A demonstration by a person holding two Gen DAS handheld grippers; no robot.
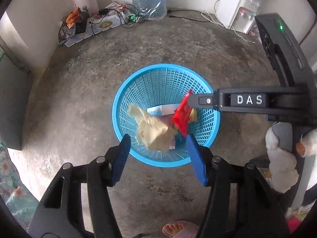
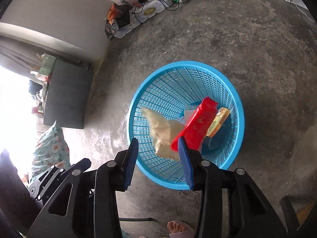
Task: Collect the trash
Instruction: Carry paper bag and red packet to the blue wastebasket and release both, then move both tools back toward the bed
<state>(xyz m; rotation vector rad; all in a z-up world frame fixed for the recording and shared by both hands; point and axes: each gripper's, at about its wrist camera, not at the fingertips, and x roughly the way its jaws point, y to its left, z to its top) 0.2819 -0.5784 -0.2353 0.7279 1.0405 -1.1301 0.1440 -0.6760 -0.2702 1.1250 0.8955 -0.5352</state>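
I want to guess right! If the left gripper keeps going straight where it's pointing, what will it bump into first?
Probably the beige crumpled bag, which sits right between the left gripper's open fingers, over the blue basket. Depth is hard to judge, so it might instead pass it and meet the basket's inside.

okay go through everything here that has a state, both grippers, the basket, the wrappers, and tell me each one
left gripper: open, empty, above the basket.
right gripper: open, empty.
blue basket: upright on the floor, holding trash.
beige bag: crumpled, blurred, over the basket.
red wrapper: slanted, over the basket.
yellow wrapper: lying inside.
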